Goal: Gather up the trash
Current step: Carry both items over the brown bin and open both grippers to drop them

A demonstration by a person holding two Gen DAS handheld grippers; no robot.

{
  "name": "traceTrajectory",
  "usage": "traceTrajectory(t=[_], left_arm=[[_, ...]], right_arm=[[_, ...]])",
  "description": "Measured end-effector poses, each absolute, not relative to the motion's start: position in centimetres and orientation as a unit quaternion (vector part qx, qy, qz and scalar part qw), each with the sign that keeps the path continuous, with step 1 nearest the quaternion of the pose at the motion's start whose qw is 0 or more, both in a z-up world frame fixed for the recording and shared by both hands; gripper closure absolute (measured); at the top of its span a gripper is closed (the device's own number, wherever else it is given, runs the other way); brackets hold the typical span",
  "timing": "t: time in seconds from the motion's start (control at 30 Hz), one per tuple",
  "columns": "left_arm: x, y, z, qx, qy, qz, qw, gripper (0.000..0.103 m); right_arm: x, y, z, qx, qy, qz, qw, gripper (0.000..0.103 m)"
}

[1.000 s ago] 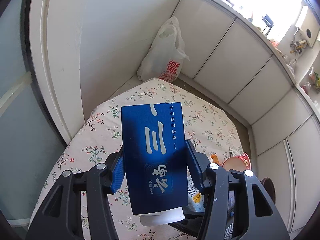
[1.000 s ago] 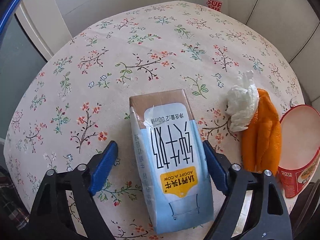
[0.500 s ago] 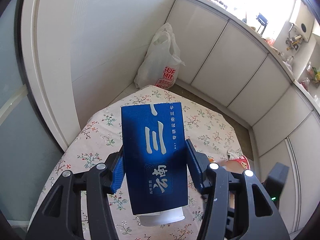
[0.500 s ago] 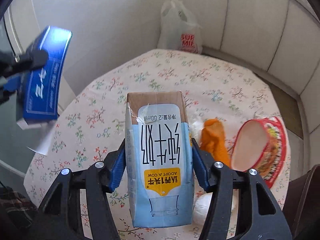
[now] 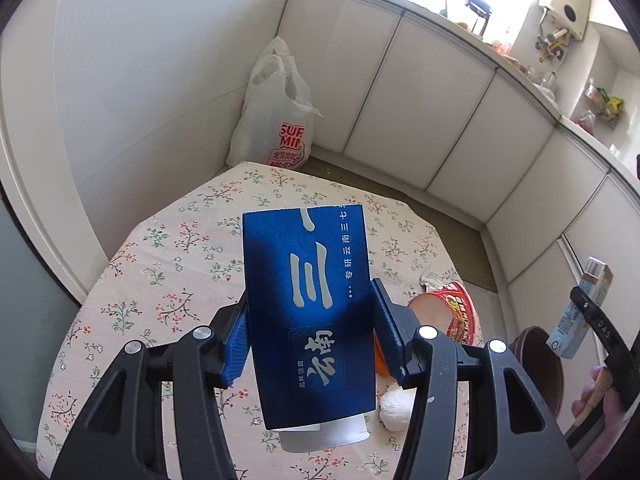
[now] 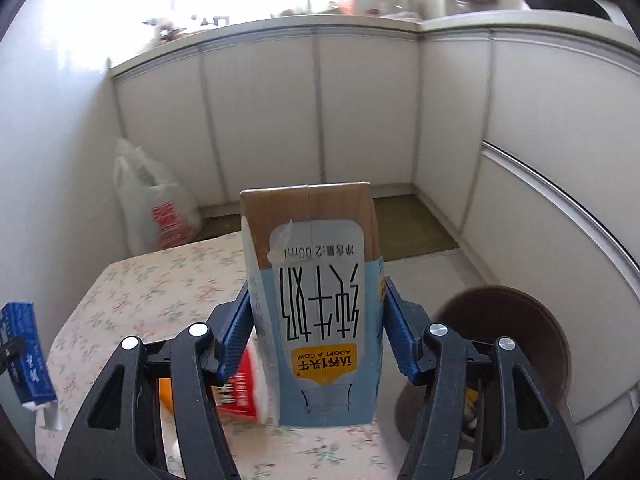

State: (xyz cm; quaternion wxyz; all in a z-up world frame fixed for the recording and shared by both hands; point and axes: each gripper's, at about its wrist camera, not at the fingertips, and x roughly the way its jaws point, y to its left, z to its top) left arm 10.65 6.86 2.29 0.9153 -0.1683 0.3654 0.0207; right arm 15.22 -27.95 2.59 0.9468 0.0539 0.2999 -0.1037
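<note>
The surface, a small table under a floral cloth, stands in a corner of white cabinets, with a white plastic bag on the floor just past its far edge. A round brown bin sits on the floor just beside the surface's right side, below and to the right of the right gripper. This appears to be the trash container, though its contents are not visible.

The left gripper is pinching a blue box at mid-length; the box's long axis runs forward along the fingers, and a white inner piece protrudes from its near end. The box hangs above the surface. The right gripper is pinching a milk carton, its long axis also running forward along the fingers, printed text upside down to the camera.

The deciding relation: the bin lies to the right of both grippers, and the right gripper is the nearer one. The carton is judged first to go in; the blue box must cross the surface to reach it.

Left on the surface: a red instant-noodle cup on its side, an orange peel, largely hidden, and a white crumpled tissue.

Against one second ago: the right gripper then stood spread around the carton, which lay flat on the surface; the carton is now clamped, lifted and swung toward the bin. The left gripper's hold is unchanged, but it rides higher.
</note>
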Motion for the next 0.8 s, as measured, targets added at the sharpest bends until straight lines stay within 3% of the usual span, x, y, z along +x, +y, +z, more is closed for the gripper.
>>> traceTrajectory(t=[0.1,0.17,0.27,0.47,0.8], left_arm=[[11.2,4.9,2.0,-0.157,0.368,0.007,0.916,0.049],[11.4,3.5,1.9,-0.149,0.369,-0.003,0.918,0.049],[11.7,1.5,1.7,-0.139,0.369,-0.020,0.919,0.049],[12.3,-4.2,1.5,-0.112,0.363,-0.069,0.922,0.049],[13.7,-20.0,3.1,-0.083,0.364,-0.216,0.902,0.049]], right_arm=[[15.1,-32.4,1.6,0.063,0.310,-0.182,0.931,0.045],[14.6,-34.5,1.2,0.062,0.312,-0.224,0.921,0.021],[13.2,-37.0,1.8,0.047,0.294,-0.274,0.915,0.007],[10.4,-40.0,3.0,0.017,0.272,-0.332,0.903,0.007],[5.1,-48.7,3.1,0.111,0.289,-0.372,0.875,0.007]])
